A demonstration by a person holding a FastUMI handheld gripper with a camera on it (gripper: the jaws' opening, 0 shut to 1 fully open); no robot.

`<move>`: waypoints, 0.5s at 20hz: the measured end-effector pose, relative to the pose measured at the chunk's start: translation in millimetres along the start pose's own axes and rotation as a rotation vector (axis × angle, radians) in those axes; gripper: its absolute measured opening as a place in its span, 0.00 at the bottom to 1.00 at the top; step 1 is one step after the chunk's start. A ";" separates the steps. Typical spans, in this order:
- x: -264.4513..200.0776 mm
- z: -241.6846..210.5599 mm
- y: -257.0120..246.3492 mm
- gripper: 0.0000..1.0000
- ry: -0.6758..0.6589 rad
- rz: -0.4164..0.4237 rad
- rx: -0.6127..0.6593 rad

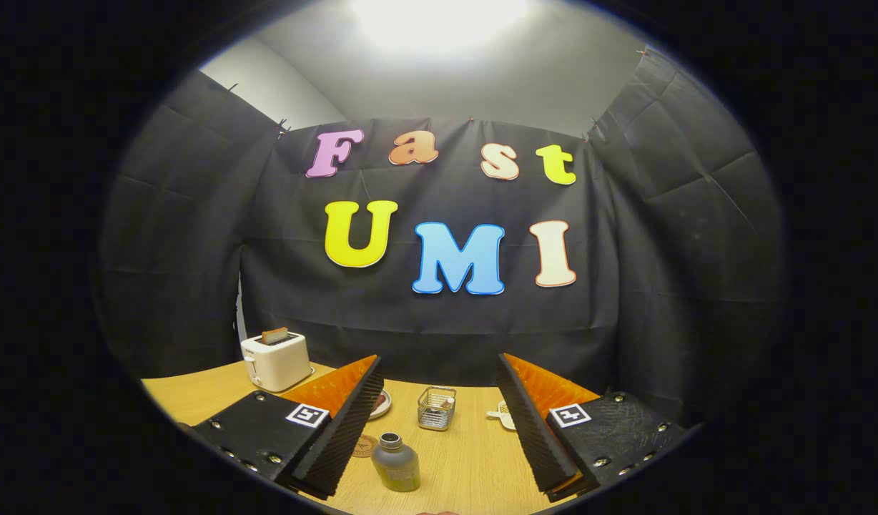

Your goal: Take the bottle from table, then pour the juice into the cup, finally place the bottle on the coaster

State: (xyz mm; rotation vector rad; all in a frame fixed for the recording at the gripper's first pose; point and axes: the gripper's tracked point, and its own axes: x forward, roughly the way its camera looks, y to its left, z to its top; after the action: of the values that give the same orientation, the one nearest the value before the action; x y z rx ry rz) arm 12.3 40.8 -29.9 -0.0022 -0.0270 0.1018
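Note:
A small bottle (396, 462) with a grey cap and olive-coloured juice stands upright on the wooden table (475, 458). It sits low between the two fingers, nearer the left one, and neither finger touches it. My gripper (439, 361) is open wide, held above the table. A round brown coaster (365, 445) lies just left of the bottle, half hidden by the left finger (339, 429). A white object (502, 415), perhaps the cup, peeks out behind the right finger (528, 422).
A wire basket (437, 408) stands beyond the bottle, mid-table. A small plate (380, 403) lies behind the left finger. A white toaster (276, 360) with toast in it stands at the far left. Black cloth walls close the table's far side.

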 end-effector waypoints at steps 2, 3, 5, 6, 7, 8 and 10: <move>2.9 -14.2 7.2 0.97 -0.002 0.009 -0.005; 4.1 -24.6 10.2 0.97 0.002 0.010 -0.003; 6.4 -46.0 17.3 0.97 0.015 0.006 0.014; 7.2 -57.7 21.9 0.97 0.023 0.007 0.024; 8.4 -70.7 28.3 0.97 0.036 0.009 0.028; 9.6 -81.9 32.6 0.97 0.042 0.010 0.023; 11.6 -104.1 39.7 0.97 0.057 0.004 0.013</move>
State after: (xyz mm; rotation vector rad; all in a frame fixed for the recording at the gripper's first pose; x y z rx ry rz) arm 22.6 81.3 -133.8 0.0081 0.0306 0.1062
